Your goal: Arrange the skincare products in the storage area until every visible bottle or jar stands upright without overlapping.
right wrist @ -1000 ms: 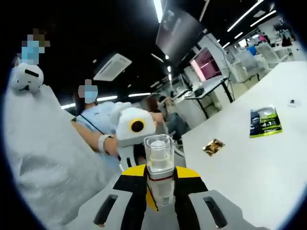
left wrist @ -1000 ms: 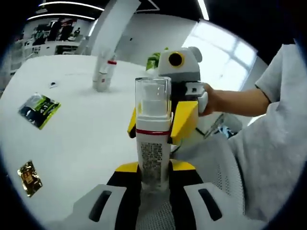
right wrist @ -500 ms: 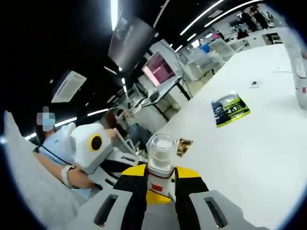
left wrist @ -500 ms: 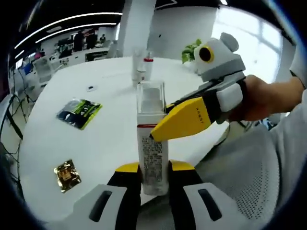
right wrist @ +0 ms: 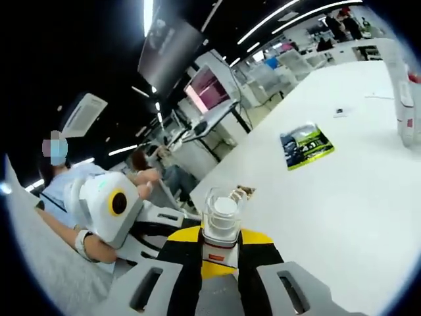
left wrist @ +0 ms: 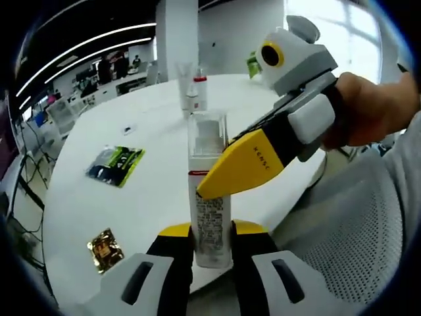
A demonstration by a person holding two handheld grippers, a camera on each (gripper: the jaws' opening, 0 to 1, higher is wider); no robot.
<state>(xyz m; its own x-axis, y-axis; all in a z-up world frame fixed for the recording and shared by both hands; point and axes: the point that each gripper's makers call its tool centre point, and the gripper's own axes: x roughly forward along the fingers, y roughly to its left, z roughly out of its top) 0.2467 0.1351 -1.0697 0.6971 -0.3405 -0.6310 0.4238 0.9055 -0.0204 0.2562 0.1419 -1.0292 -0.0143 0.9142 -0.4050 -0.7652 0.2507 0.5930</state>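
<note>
A white pump bottle [left wrist: 210, 217] with a red band and a clear cap stands upright between the yellow-tipped jaws of my left gripper [left wrist: 210, 232], which is shut on its lower body. My right gripper [left wrist: 214, 184] comes in from the right, held by a hand, and its yellow jaws are clamped on the bottle at the red band. In the right gripper view the bottle's capped top [right wrist: 222, 212] sits between the jaws of my right gripper [right wrist: 220, 240], with the left gripper [right wrist: 168, 220] at the left. The bottle is held in the air in front of the white table [left wrist: 158, 131].
Two more bottles [left wrist: 192, 92] stand upright at the far side of the table; one bottle [right wrist: 406, 105] is at the right edge. A green packet [left wrist: 116, 164] [right wrist: 304, 146] and a gold packet [left wrist: 105, 249] lie flat on it. A person's sleeve [left wrist: 368, 224] is at the right. People sit behind.
Both hands have turned while holding the bottle. The right gripper, first facing it from behind, now reaches it from the right side. The table has swung further into both views.
</note>
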